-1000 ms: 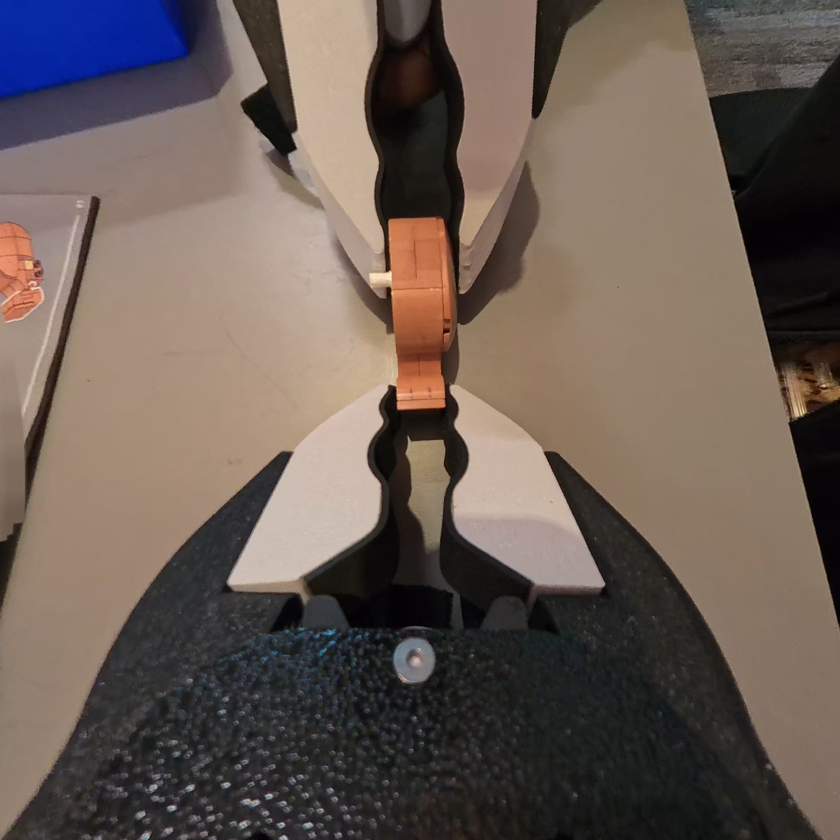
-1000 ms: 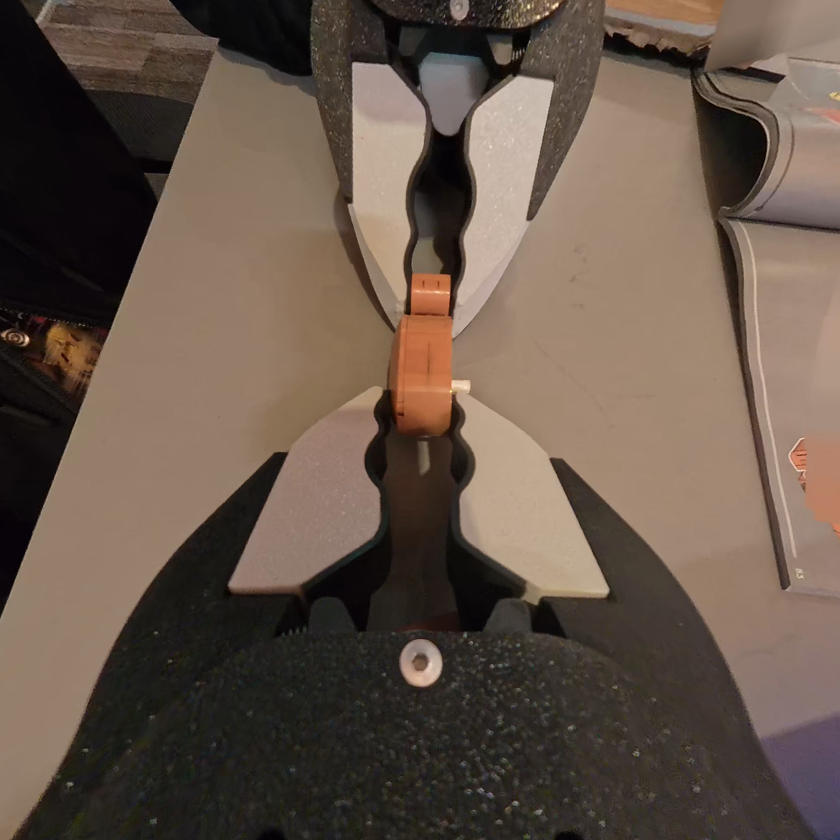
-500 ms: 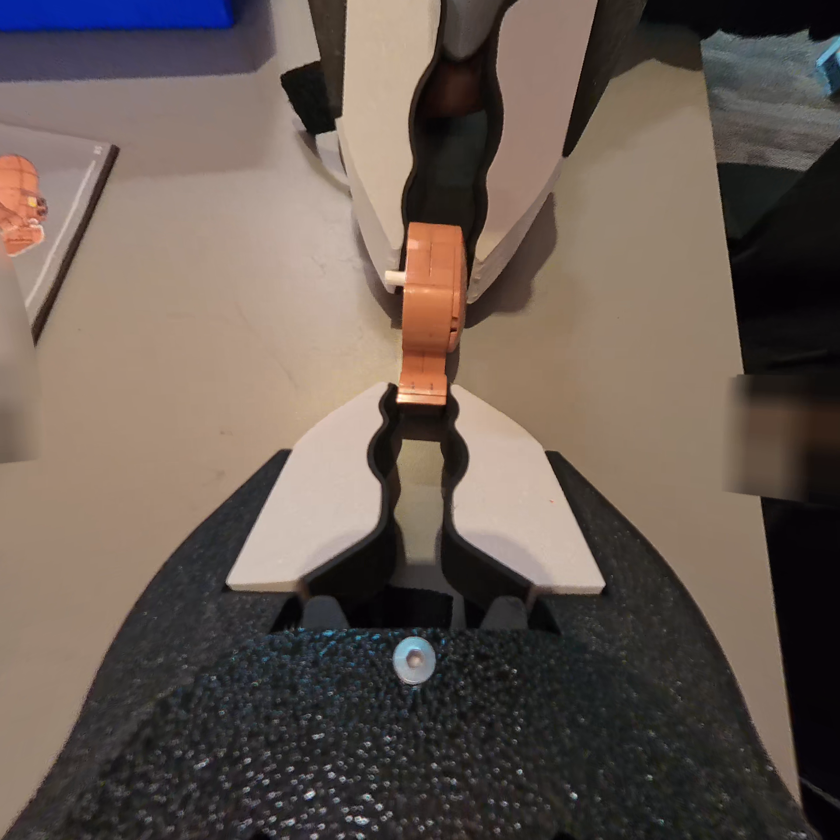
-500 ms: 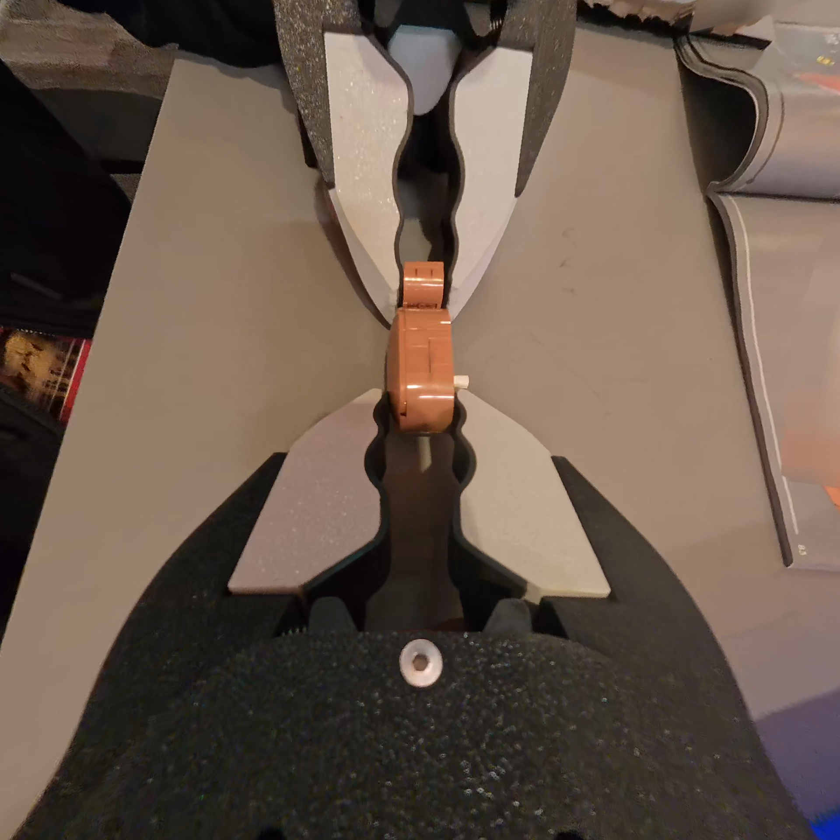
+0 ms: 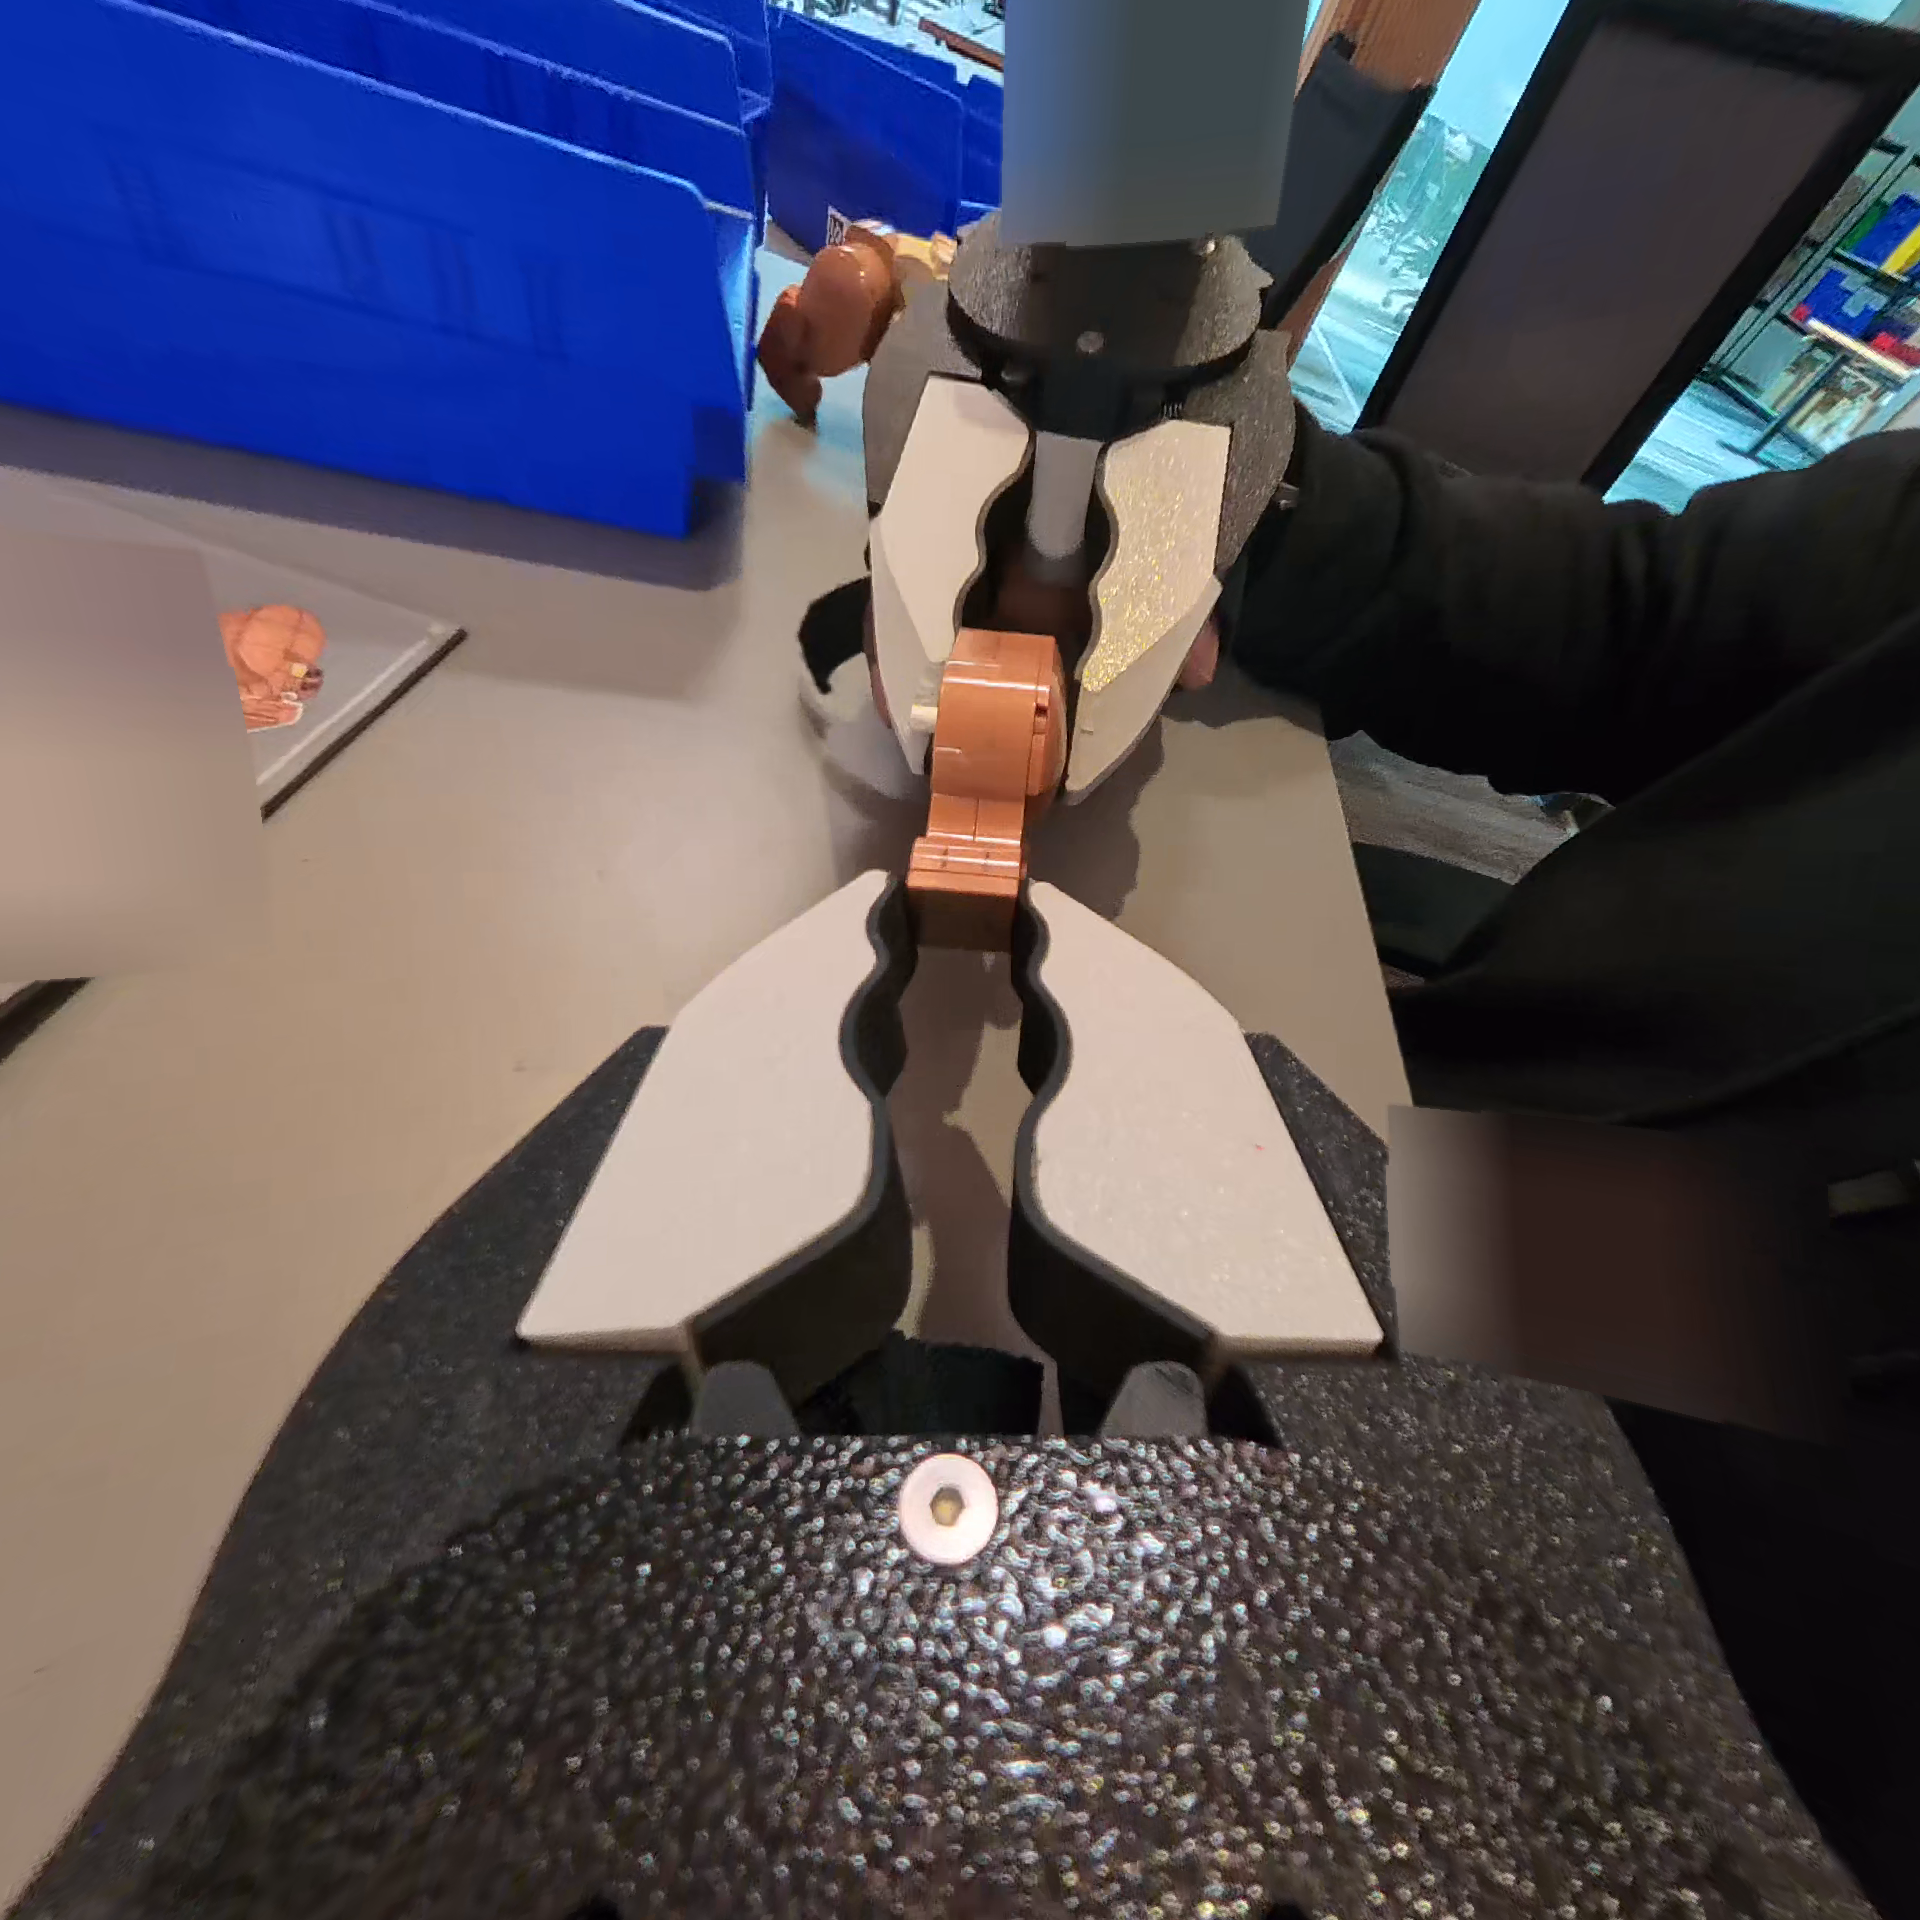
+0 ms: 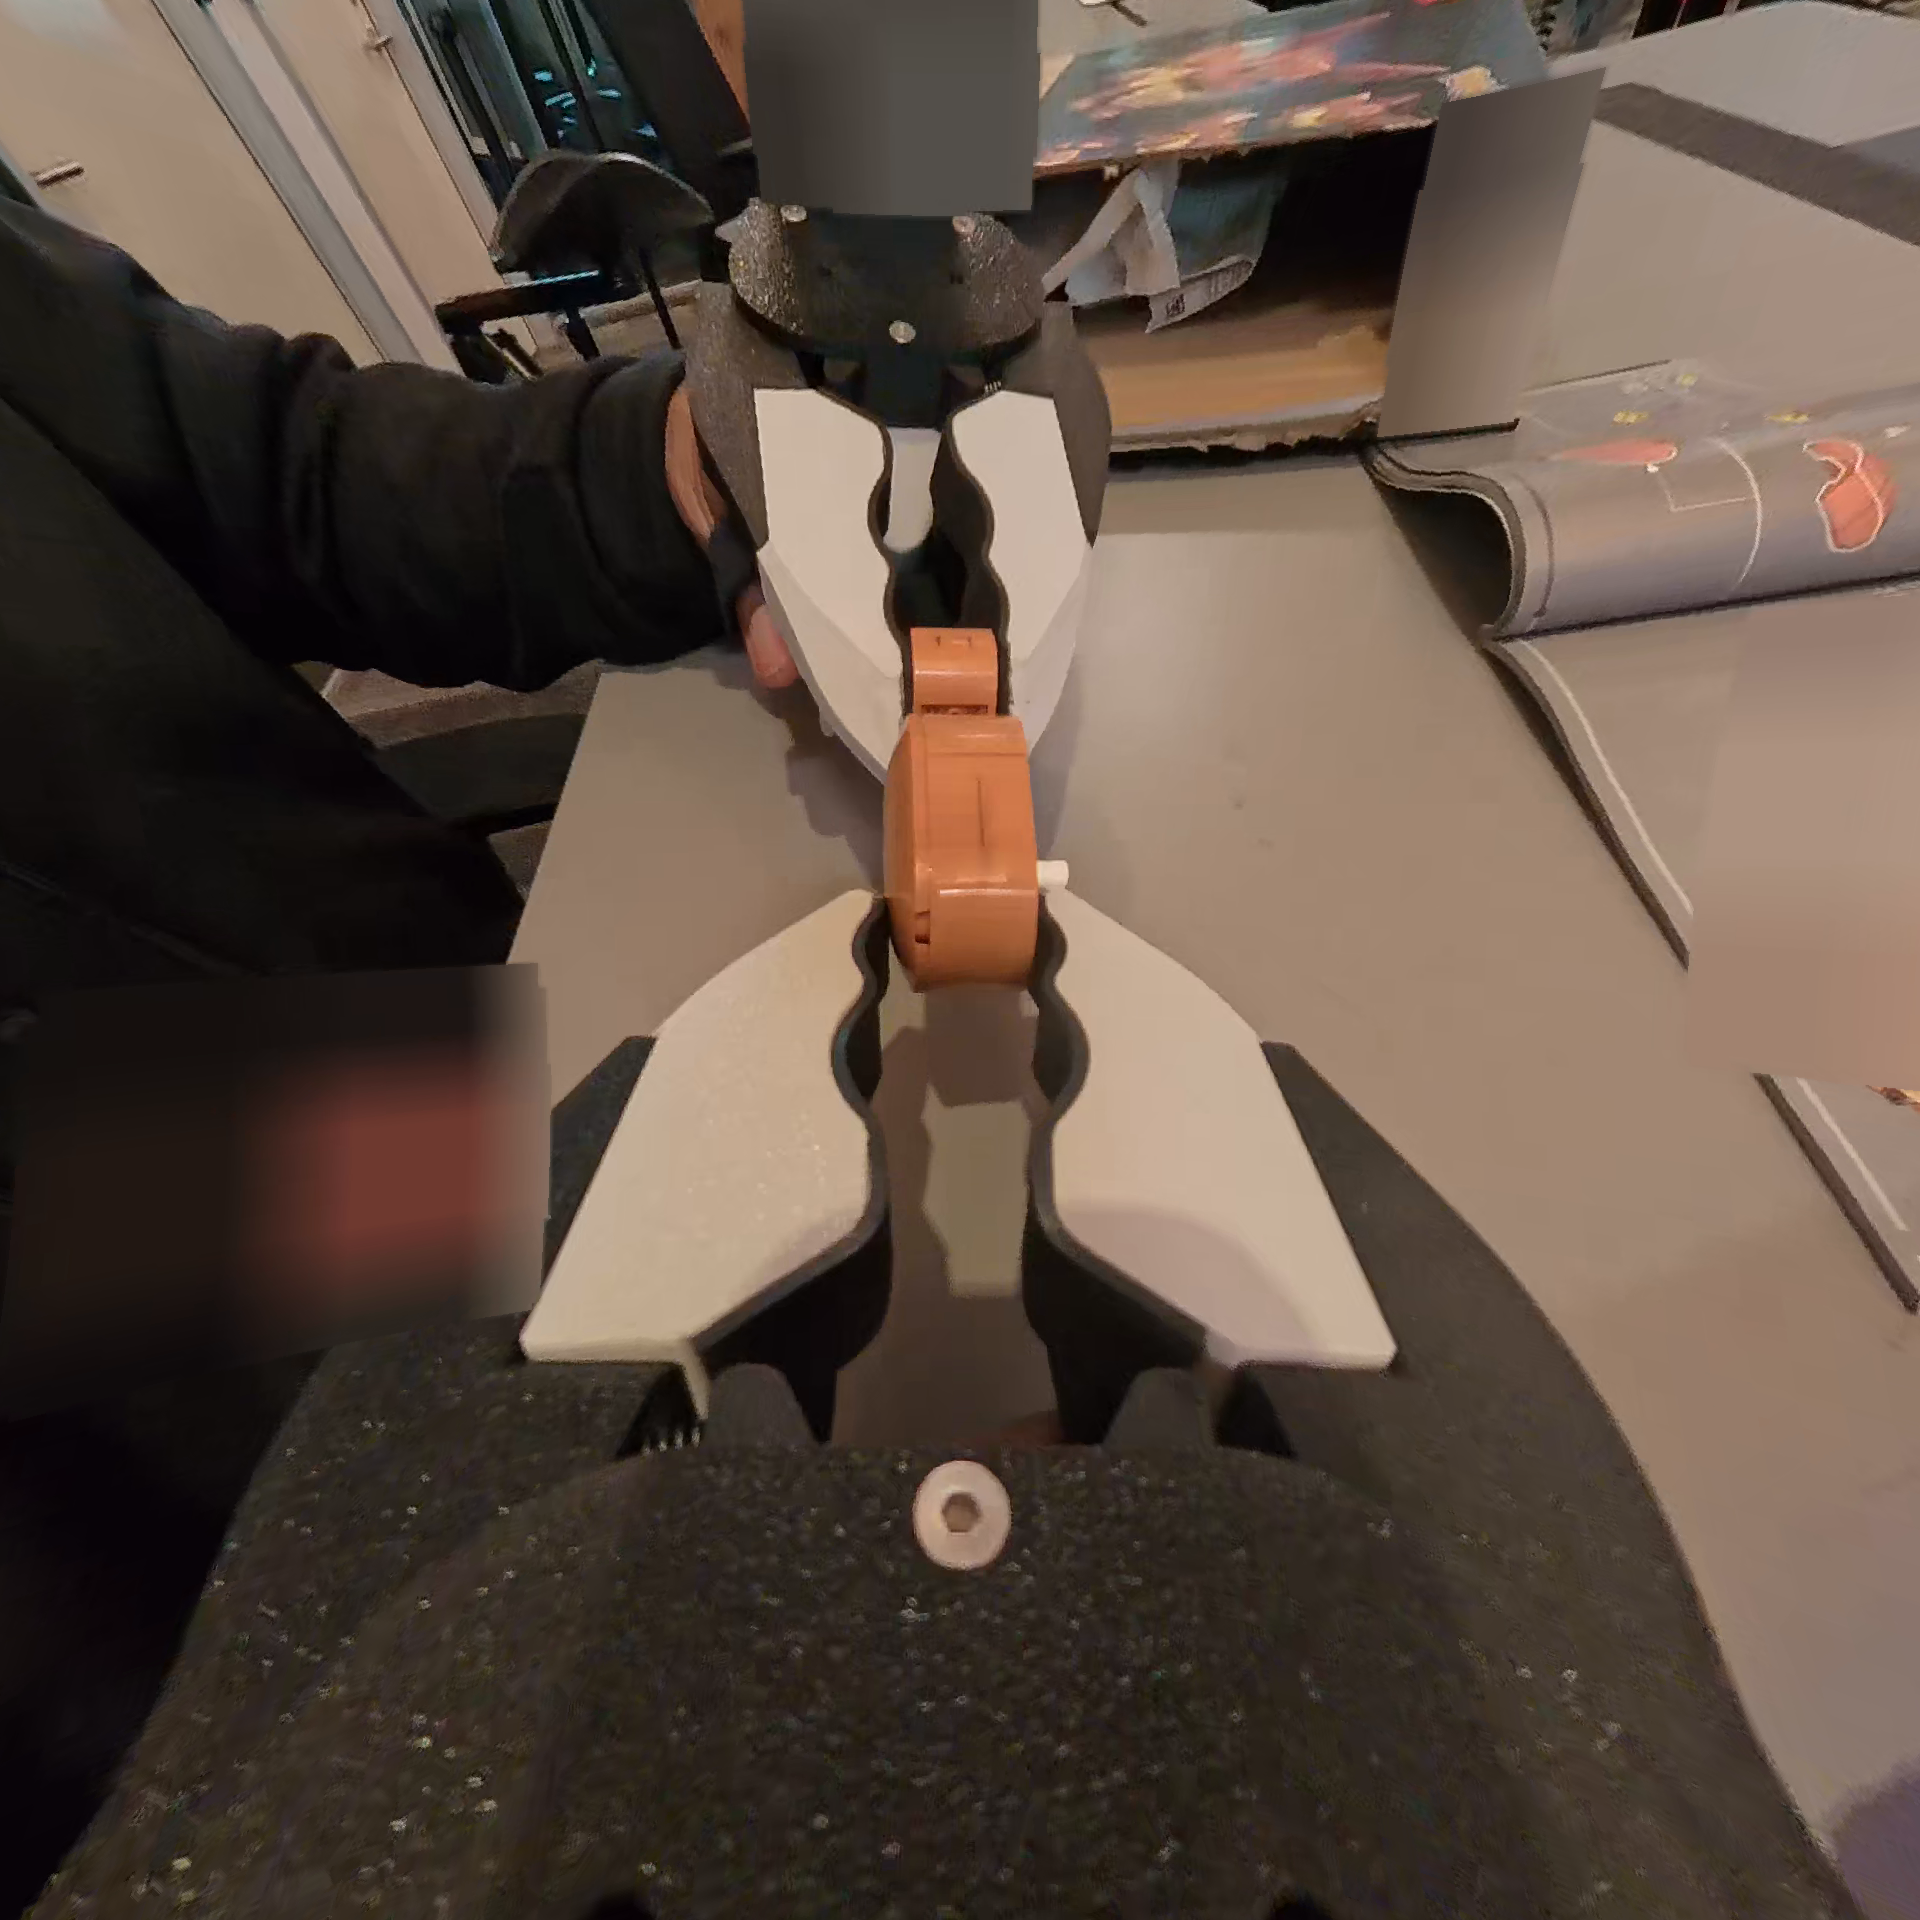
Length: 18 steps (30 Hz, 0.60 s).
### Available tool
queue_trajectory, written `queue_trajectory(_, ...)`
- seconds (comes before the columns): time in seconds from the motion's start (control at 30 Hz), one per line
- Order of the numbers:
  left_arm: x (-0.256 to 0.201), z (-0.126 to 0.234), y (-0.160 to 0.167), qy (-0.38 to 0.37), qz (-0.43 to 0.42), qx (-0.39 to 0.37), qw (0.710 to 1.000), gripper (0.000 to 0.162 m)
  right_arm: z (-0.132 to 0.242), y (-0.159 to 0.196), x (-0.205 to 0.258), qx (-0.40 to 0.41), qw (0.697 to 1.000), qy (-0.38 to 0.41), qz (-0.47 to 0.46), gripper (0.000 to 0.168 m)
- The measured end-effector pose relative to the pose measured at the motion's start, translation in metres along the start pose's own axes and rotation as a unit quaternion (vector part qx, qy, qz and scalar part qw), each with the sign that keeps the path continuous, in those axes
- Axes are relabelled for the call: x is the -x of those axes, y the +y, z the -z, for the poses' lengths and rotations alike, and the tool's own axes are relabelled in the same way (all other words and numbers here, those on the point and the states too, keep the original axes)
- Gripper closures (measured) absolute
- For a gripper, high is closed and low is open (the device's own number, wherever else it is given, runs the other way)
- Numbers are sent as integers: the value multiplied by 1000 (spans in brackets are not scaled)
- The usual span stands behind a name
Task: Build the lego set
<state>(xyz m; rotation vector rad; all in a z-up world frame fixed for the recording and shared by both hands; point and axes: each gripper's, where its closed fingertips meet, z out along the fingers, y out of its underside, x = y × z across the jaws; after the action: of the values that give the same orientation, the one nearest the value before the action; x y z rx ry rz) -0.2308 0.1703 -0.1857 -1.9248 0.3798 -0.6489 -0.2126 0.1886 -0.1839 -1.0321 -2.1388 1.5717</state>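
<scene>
An orange-brown lego assembly (image 5: 987, 748) is held between both grippers above the grey table (image 5: 499, 935). It has a rounded body, a narrow block end and a small white pin (image 5: 920, 713) on its side. My left gripper (image 5: 961, 914) is shut on the narrow block end. My right gripper (image 5: 997, 753) faces it and is shut on the rounded body. In the right wrist view my right gripper (image 6: 961, 940) grips the rounded body (image 6: 961, 852), and the left gripper (image 6: 951, 696) holds the block end beyond it.
Blue bins (image 5: 364, 260) stand at the back left, with a brown lego build (image 5: 831, 312) beside them. An open instruction booklet (image 6: 1662, 540) lies on the table (image 6: 1299, 831), and it also shows in the left wrist view (image 5: 343, 675). A cardboard box (image 6: 1247, 353) sits behind. Dark sleeves (image 5: 1558, 623) reach in past the table edge. Only a small space, under 4 cm, lies between the two pairs of fingers. From either gripper's tips it is about 30 centimetres to the brown lego build (image 5: 831, 312).
Both grippers have tilted up from looking down at the table to nearly level, so the room behind now shows. The lego assembly stays gripped at both ends.
</scene>
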Motion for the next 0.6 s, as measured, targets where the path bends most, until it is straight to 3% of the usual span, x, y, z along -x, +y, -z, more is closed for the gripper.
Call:
queue_trajectory(0.23,-11,1,-1,30,17,-10,999,144,1,-2,8,-12,999,-32,-3,143)
queue_trajectory(0.33,-9,-3,8,30,25,22,999,143,1,5,6,21,999,-30,7,143)
queue_trajectory(0.5,9,-9,38,-34,11,127,991,140,2,27,-5,108,993,-8,42,143)
queue_trajectory(0.6,17,-6,43,-79,-2,140,987,135,2,43,-10,165,984,3,64,143)
